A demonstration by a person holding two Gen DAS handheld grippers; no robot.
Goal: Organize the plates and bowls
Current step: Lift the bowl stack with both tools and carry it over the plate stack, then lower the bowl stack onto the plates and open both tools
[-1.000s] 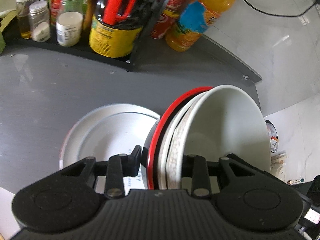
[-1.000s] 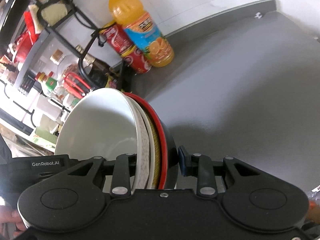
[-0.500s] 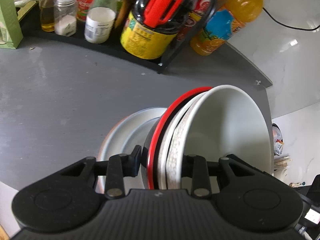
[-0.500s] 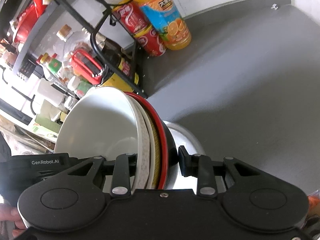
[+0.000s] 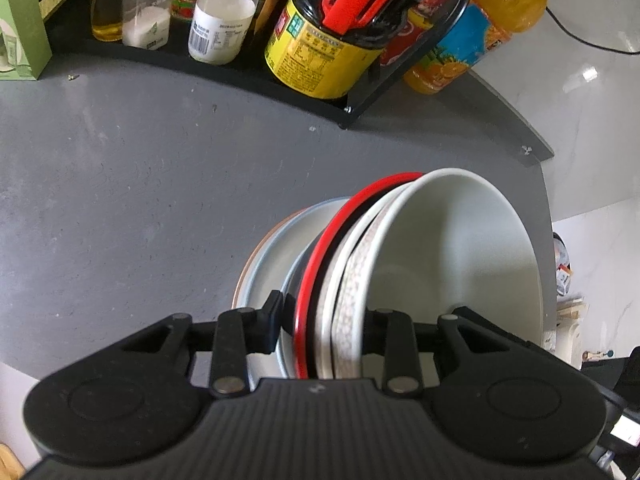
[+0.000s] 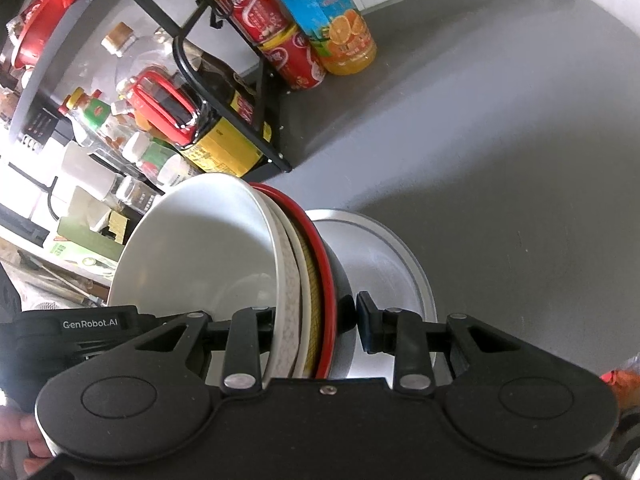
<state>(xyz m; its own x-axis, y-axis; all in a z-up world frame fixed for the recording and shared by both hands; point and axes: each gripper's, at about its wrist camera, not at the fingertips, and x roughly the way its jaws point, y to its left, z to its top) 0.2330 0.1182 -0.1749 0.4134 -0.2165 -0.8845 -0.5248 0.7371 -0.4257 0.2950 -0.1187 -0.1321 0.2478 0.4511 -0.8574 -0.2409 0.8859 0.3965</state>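
Observation:
A nested stack of bowls hangs tilted on its side between both grippers: a white bowl (image 5: 452, 248) innermost, patterned bowls behind it, and a black bowl with a red rim (image 5: 320, 264) outermost. My left gripper (image 5: 326, 316) is shut on the rims at one side. At the opposite side my right gripper (image 6: 316, 316) is shut on the same stack (image 6: 200, 248), its blue pad against the black bowl (image 6: 342, 280). Just below lies a stack of pale plates (image 5: 272, 264) on the grey counter, also visible as plates (image 6: 380, 256) in the right wrist view.
A black wire rack (image 5: 360, 96) at the back holds a yellow-labelled jug (image 5: 320, 52) and several jars. An orange juice bottle (image 6: 332, 16) and red cans (image 6: 280, 40) stand beside it. A green box (image 5: 20, 28) is far left. The counter's edge (image 5: 544, 184) runs right.
Both grippers carried the bowl stack sideways and slightly down, so the plates slid from the left to beneath the bowls. The plates entered the right wrist view. Both grips are unchanged.

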